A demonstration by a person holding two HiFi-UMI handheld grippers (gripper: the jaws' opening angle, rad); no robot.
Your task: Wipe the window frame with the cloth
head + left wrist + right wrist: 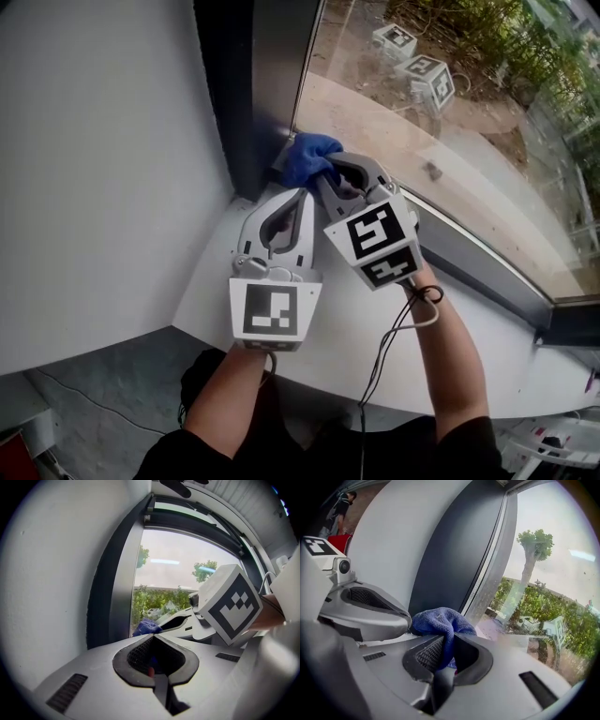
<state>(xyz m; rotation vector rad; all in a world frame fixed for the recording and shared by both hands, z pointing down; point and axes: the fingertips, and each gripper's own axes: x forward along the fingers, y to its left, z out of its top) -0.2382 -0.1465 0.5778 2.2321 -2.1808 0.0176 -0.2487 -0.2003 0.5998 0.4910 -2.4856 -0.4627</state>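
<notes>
right gripper point(330, 173): I hold its fingers clenched on the blue cloth point(440, 620), bunched ahead of the fingertips so it meets the lower corner of the window frame point(267, 94) | left gripper point(302, 199): fingers clenched on nothing, idle just beside

Bright daylight enters through the window glass point(422, 141), washing the sky point(562, 527) near white in both gripper views. The dark window frame point(239, 84) lies in shadow. Faint reflections point(417, 56) ghost on the glass. Both gripper views bow heavily, with black corners and softly blurred foregrounds.
</notes>
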